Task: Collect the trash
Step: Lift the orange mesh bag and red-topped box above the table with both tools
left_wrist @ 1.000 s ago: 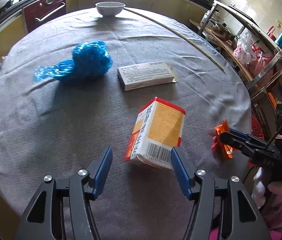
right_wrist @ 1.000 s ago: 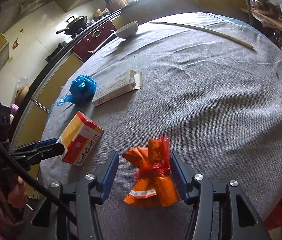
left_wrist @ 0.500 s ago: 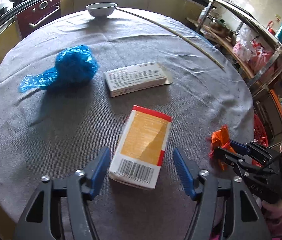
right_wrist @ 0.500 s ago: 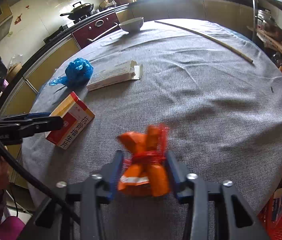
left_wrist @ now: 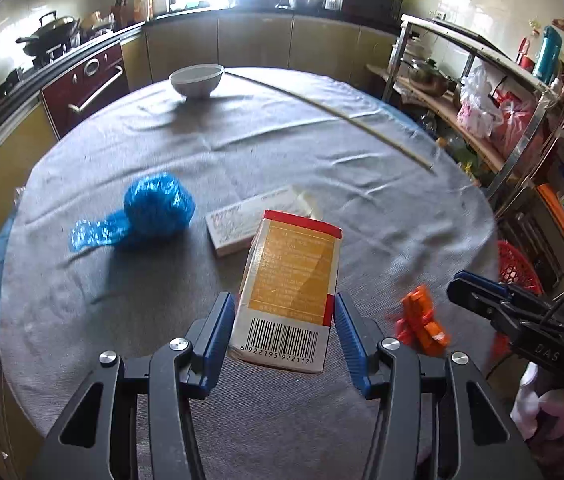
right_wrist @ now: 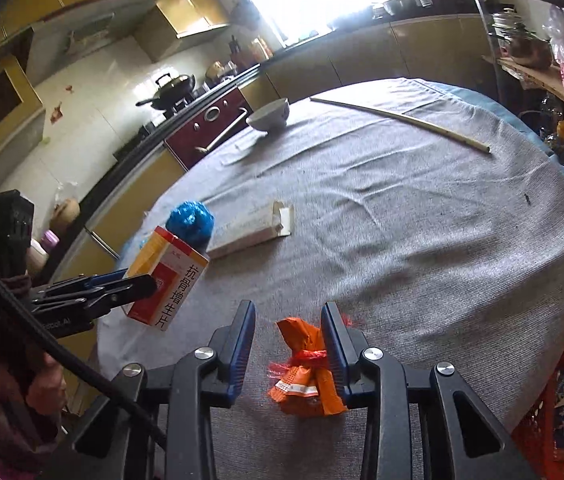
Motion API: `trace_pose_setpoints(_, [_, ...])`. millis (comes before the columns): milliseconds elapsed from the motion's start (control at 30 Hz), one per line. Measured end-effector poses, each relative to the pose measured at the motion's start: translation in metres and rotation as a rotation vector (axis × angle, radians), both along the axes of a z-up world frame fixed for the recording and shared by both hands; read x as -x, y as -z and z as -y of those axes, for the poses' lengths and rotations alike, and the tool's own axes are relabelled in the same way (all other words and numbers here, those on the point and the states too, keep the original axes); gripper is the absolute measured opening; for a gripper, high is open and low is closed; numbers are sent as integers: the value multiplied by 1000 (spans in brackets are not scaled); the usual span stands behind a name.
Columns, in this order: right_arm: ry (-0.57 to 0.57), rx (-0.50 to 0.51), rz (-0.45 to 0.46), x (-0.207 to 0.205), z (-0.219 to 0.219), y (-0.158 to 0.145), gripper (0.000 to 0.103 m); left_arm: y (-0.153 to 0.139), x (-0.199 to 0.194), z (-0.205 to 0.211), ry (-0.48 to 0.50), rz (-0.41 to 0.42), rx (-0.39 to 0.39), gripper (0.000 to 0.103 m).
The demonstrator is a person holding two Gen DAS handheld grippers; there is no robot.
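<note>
Left gripper point(left_wrist: 283, 316) has its fingers clamped on the box point(left_wrist: 291, 280), lifted off the tabletop point(left_wrist: 321, 152); they've just been closing in on it. Right gripper point(right_wrist: 287, 344) is pinched on the orange wrapper point(right_wrist: 303, 364), though in its own view only one finger seems to touch it. So two pieces are in hand. Beyond the fingers the blue bag point(left_wrist: 154, 210) and flat white carton point(left_wrist: 250, 220) still need collecting. Farther back: bowl point(left_wrist: 197, 80), long stick point(left_wrist: 333, 114), grey cloth, kitchen cabinets, stove.

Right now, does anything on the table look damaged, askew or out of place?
The flat white carton has its end flap hanging open, and a long thin stick lies stray near the far edge. Nothing is spilled.
</note>
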State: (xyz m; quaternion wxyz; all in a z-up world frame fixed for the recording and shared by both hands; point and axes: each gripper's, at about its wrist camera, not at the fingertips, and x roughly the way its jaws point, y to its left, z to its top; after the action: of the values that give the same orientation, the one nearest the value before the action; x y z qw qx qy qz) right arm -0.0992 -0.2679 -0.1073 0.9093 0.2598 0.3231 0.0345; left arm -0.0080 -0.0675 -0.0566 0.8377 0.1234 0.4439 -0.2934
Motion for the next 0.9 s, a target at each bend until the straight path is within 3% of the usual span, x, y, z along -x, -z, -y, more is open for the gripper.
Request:
trace_pose_setpoints(167, [10, -31, 21, 3, 9, -4, 38, -11, 6, 9, -10, 23, -22, 53])
trace_pose_setpoints(333, [-7, -49, -23, 1, 13, 5, 38, -4, 5, 9, -32, 22, -53, 53])
trace_pose_setpoints(500, [-29, -32, -87, -4, 5, 17, 44, 10, 6, 1, -47, -23, -77, 53])
trace_pose_setpoints(567, [-52, -19, -112, -10, -2, 22, 54, 13, 7, -1, -49, -30, -79, 53])
trace_pose_setpoints(633, [-65, 3, -141, -15, -9, 29, 54, 14, 9, -4, -46, -33, -76, 53])
trace_pose_setpoints(733, [-71, 48, -167, -20, -19, 40, 53, 15, 10, -5, -44, -35, -73, 53])
trace_pose_setpoints(800, [-59, 92, -161, -21, -23, 40, 41, 16, 9, -6, -44, -42, -72, 53])
trace_pose_setpoints(900, [-44, 120, -156, -21, -23, 39, 38, 15, 9, -7, -43, -46, -66, 53])
